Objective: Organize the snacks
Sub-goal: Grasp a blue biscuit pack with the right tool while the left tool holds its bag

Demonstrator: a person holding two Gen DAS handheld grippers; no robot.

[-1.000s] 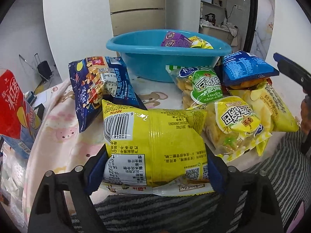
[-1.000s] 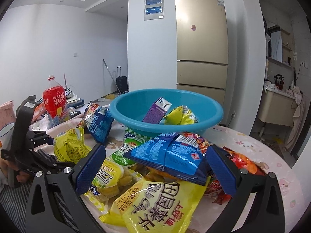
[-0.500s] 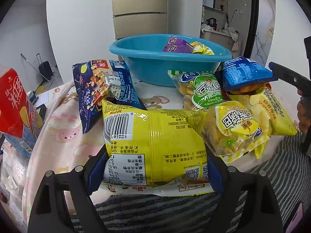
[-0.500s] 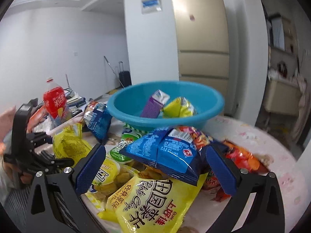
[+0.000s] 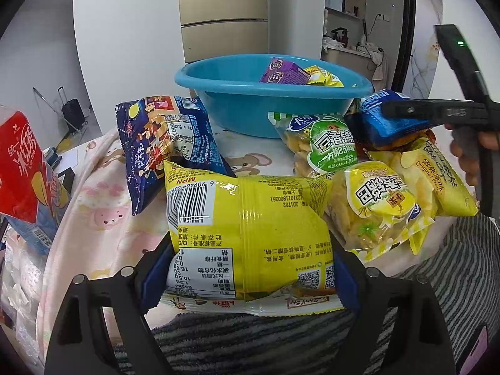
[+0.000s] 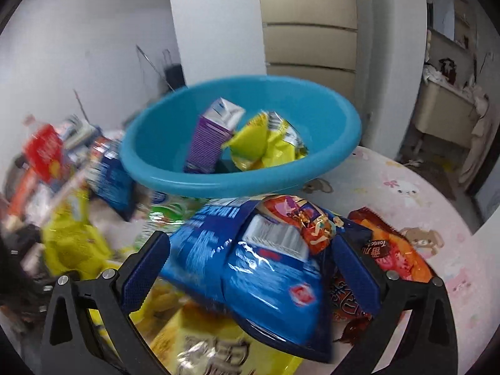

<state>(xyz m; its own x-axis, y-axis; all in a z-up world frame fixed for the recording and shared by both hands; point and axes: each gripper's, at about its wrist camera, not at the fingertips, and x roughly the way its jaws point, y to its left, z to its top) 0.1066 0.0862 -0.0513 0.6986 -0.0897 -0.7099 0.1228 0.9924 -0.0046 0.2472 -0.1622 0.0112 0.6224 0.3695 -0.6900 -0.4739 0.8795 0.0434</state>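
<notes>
At the table's near edge, both grippers stand at snack bags, the basin behind them.

Nearest, the left gripper [image 5: 250, 268] has its pads pressed on the sides of the yellow bag [image 5: 247, 234], which lies at the near edge of the table [image 5: 103, 193]. Past it, the right gripper [image 6: 250, 268] has its fingers apart around the blue bag [image 6: 250, 262], atop a heap of other packets; whether the pads touch is unclear in the blur. Farthest, the teal basin [image 5: 237, 109] holds a purple carton [image 6: 209, 137] and a crumpled yellow packet [image 6: 265, 147]. Likely risk: the slick, puffy blue bag squirts out on closing, or drags neighbours off the heap.
</notes>
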